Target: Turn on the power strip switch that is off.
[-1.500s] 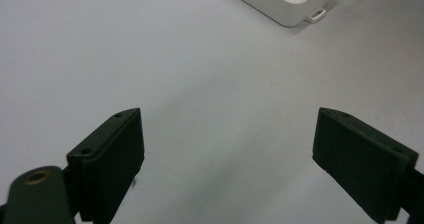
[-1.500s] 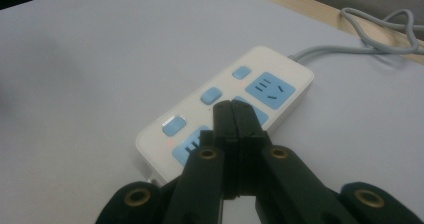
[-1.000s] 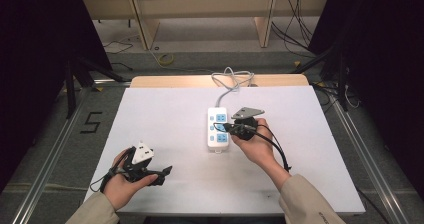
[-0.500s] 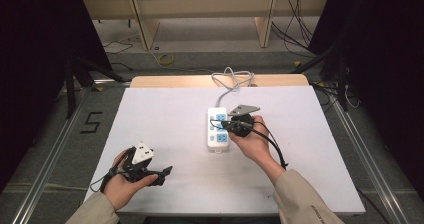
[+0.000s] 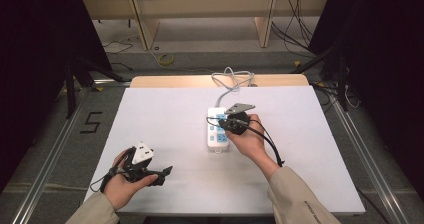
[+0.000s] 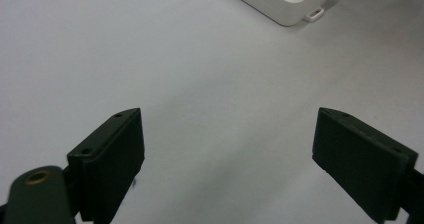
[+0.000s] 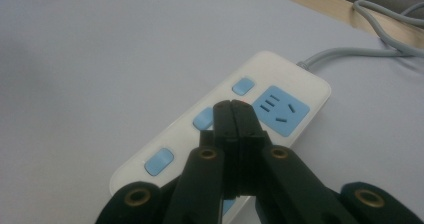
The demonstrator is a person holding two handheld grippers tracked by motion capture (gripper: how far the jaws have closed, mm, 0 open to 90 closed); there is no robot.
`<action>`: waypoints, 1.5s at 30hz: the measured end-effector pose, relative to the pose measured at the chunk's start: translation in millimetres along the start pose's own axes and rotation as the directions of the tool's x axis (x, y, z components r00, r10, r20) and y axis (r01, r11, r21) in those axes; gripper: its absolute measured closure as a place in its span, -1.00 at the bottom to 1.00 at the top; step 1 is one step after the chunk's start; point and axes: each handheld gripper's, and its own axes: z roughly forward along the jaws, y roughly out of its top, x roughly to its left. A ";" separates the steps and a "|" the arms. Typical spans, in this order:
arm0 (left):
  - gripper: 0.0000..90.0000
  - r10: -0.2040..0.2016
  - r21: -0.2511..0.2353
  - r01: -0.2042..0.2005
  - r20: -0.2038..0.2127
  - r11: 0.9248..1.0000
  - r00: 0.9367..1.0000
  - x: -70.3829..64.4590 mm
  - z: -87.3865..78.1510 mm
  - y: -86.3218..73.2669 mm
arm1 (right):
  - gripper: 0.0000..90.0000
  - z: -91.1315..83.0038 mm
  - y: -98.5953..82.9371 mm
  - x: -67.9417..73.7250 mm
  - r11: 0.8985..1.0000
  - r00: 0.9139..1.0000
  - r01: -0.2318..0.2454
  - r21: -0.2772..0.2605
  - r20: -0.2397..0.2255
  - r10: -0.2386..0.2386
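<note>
A white table (image 5: 165, 114) is seen, with a white power strip (image 5: 218, 130) (3 blue buttons along 1 side) laid near its middle. The right gripper (image 7: 233, 105) is held over the strip, jaws pressed together. The left gripper (image 5: 161, 175) is rested near the front edge, well apart, jaws spread wide.

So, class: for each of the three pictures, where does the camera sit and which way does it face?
High view: above the person's side, facing forward and down at the table; both forearms show.
Left gripper view: rides the left tongs, open over bare table.
Right gripper view: rides the right tongs, shut, tips over the power strip.
Shared: all three show the power strip.
</note>
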 end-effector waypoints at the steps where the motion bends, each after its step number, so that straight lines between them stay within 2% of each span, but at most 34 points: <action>1: -0.71 0.004 0.000 -0.004 0.000 1.000 1.000 0.3 0.0 0.1 | 1.00 0.4 0.7 0.2 1.000 1.000 -0.002 0.001 -0.001 0.002; 22: -0.71 0.000 0.001 0.000 0.003 1.000 1.000 -0.2 0.2 0.0 | 1.00 12.3 10.2 1.4 1.000 1.000 -0.002 0.017 0.000 0.002; 45: -0.71 0.001 0.000 -0.001 0.006 1.000 1.000 -0.4 0.6 -0.1 | 1.00 28.2 14.9 4.0 0.997 1.000 -0.002 0.073 0.002 0.002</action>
